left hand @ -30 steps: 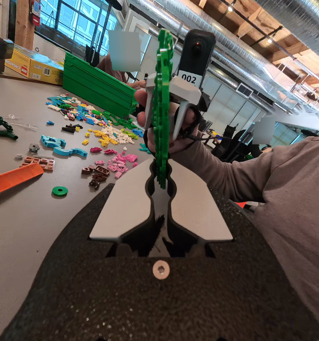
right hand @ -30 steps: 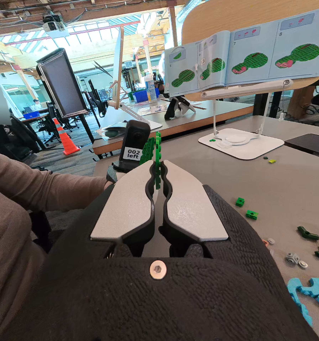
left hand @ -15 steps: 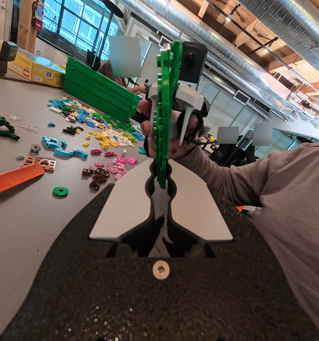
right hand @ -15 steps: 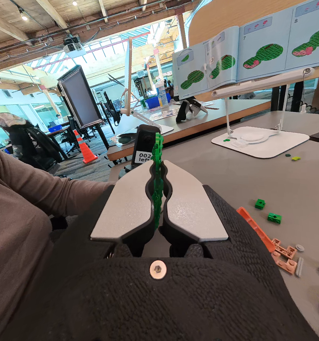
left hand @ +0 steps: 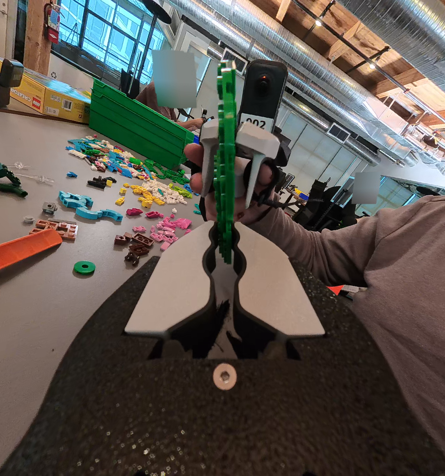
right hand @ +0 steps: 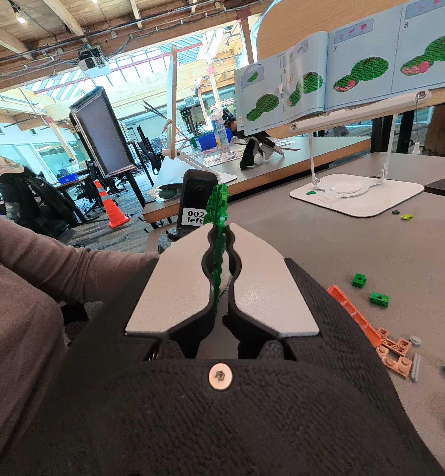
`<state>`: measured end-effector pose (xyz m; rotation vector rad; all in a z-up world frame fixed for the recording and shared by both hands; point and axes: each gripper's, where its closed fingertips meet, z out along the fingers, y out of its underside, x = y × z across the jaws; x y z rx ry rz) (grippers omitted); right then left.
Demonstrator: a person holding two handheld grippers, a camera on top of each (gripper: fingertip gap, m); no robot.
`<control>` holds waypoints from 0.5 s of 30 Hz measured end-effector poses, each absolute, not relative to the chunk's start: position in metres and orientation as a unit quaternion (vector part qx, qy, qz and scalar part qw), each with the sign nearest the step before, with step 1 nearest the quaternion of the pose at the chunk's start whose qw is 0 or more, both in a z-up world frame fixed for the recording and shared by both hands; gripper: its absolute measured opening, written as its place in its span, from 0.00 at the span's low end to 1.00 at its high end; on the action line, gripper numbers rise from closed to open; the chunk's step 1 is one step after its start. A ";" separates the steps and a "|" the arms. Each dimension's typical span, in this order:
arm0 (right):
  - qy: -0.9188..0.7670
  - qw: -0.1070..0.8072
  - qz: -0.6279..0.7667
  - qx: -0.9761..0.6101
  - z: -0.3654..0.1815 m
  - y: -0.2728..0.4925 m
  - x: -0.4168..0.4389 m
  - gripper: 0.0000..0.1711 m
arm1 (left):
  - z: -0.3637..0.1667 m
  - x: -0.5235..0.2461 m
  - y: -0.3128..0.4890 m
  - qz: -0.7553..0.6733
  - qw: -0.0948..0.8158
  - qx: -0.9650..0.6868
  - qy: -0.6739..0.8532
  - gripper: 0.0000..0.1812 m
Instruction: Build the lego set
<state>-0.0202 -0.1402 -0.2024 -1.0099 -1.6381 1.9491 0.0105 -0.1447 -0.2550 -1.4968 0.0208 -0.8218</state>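
**brickfan_22:** so where's the green plate assembly (left hand: 226,164) sitting right now? Looks like it's off the table (left hand: 30,304) completely.

**umi_tinkerer:** Yep, held edge-on in the air between the two claws, above the table and on the near side of the loose brick pile (left hand: 139,180). The left gripper (left hand: 224,247) is pinched shut on the plate's near edge, and the right gripper (right hand: 220,255) is clamped on the opposite edge. In the left wrist view you can see that other claw on the far side of the plate, fingers either side of it.

**brickfan_22:** how's that thing gonna handle tho?

**umi_tinkerer:** My guess: very light, stiff within each plate, but weak at the seams since it seems to be several thin plates joined together. Twist or bend it and it probably pops apart. Smooth plastic, so could slip on the flat faces; the studs give the pads some bite.

**brickfan_22:** best spot to hold?

**umi_tinkerer:** Across the thickness near the rim, like now, and close to wherever you're pressing. For adding the pink bits shown in the instruction booklet (right hand: 345,77), which is propped on its stand beyond the plate, I'd lay the plate flat on the table first.
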 end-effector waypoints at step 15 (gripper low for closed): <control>-0.613 0.172 0.681 -0.361 -0.215 -0.150 -0.018 0.05 | -0.254 0.012 -0.146 -0.365 0.660 -0.657 0.017 0.04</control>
